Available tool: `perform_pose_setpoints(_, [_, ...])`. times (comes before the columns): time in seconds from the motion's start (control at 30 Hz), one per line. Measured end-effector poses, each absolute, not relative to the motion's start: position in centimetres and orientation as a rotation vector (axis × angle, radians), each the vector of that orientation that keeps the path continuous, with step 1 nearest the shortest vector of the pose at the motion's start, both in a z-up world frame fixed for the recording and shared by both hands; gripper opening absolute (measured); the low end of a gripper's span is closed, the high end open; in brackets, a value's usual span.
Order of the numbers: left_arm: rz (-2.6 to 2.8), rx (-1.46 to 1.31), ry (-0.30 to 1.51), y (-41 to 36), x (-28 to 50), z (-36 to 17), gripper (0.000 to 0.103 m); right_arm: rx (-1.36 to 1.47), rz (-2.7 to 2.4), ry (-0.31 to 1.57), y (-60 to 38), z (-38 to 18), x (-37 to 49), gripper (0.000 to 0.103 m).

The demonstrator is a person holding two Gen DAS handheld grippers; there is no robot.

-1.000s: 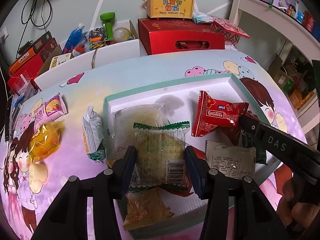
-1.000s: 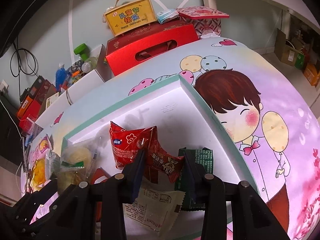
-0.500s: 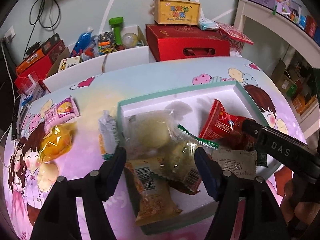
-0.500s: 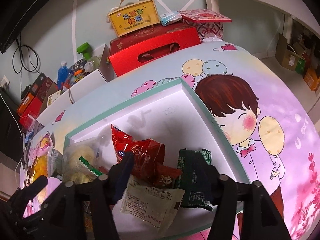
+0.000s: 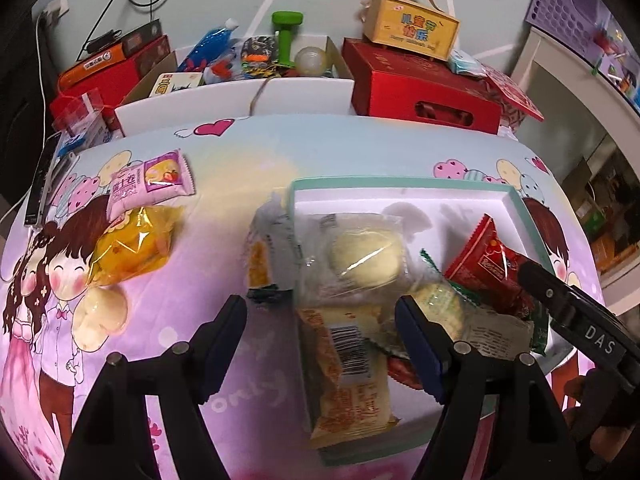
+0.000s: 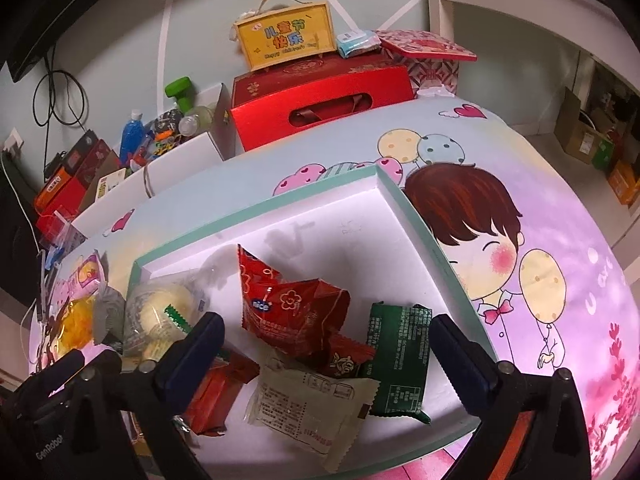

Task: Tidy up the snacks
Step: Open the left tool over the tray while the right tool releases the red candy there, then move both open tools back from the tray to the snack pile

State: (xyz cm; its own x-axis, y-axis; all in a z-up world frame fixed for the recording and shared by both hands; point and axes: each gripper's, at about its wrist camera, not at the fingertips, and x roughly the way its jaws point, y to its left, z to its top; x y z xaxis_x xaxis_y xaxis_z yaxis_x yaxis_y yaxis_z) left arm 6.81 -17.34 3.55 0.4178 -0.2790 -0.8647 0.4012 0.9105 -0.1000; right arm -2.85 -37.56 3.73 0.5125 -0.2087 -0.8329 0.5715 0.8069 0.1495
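A white tray with a teal rim (image 5: 400, 182) (image 6: 256, 208) holds several snack packets: a clear-wrapped pale cake (image 5: 364, 256), an orange packet (image 5: 352, 380), a green-edged packet (image 5: 440, 304), a red packet (image 6: 288, 312), a dark green packet (image 6: 398, 356) and a beige packet (image 6: 308, 404). My left gripper (image 5: 320, 340) is open and empty above the tray's left part. My right gripper (image 6: 324, 360) is open and empty above the red and beige packets. On the cloth left of the tray lie a grey-orange packet (image 5: 264, 256), a yellow packet (image 5: 132, 248) and a pink packet (image 5: 148, 184).
The table has a cartoon-print cloth (image 6: 520, 208). Behind it stand a red gift box (image 5: 420, 88) with a yellow box (image 5: 412, 32) on top, and a white open box of bottles and toys (image 5: 256, 92). A white shelf (image 5: 580, 80) stands at the right.
My left gripper let go of the green-edged packet into the tray, opened and shifted left. My right gripper let go of the red packet, opened wide and drew back.
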Motion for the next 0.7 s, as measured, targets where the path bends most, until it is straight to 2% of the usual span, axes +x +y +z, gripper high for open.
perform_pose_setpoints(0.07, [-0.422,0.123,1.053,-16.9,7.0,3.6,0.084,0.432,-0.478,0.917,-37.3,3.8,-2.7,0.103])
perform_pose_setpoints(0.1, [-0.419,0.116,1.05,-16.7,7.0,3.6,0.092,0.427,-0.476,0.916,-37.1,3.9,-2.6,0.103])
perform_pose_setpoints(0.13, [-0.417,0.11,1.049,-16.5,7.1,3.6,0.095,0.422,-0.474,0.915,-37.0,3.9,-2.6,0.103])
perform_pose_setpoints(0.37, [-0.429,0.008,1.034,-14.6,7.8,3.8,0.1,0.388,-0.435,0.883,-35.6,4.6,-2.1,0.103])
perform_pose_setpoints(0.7, [-0.37,-0.109,0.988,-10.3,8.9,4.2,0.101,0.349,-0.412,0.866,-33.6,5.0,-1.3,0.103])
